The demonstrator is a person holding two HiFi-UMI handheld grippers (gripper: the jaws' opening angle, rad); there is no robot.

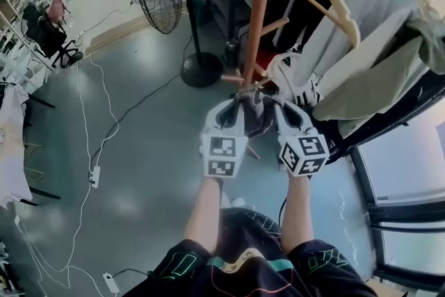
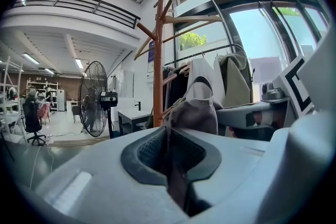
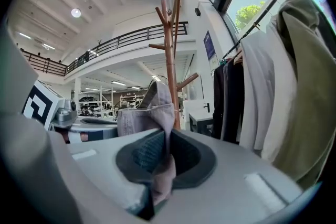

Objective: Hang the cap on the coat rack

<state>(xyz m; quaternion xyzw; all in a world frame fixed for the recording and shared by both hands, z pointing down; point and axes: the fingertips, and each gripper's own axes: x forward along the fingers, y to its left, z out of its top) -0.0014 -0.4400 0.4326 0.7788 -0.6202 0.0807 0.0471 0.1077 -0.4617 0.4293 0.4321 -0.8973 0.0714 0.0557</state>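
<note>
I hold the cap [image 1: 255, 115] clamped in both left gripper [image 1: 235, 106] and right gripper [image 1: 278, 108], frame centre, beside the coat rack [image 1: 259, 10]. I should lift it level, then seat it over 1 peg [image 2: 147, 33].

A glossy grey floor [image 1: 146, 149] carries a black pedestal fan's round base [image 1: 201, 70], a reddish-brown wooden coat rack [image 1: 257, 10], trailing white cables [image 1: 108, 104] and a white power strip [image 1: 94, 177].

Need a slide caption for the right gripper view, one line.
Right gripper shut on the cap, held in front of the wooden coat rack, with hanging garments at right.
</note>
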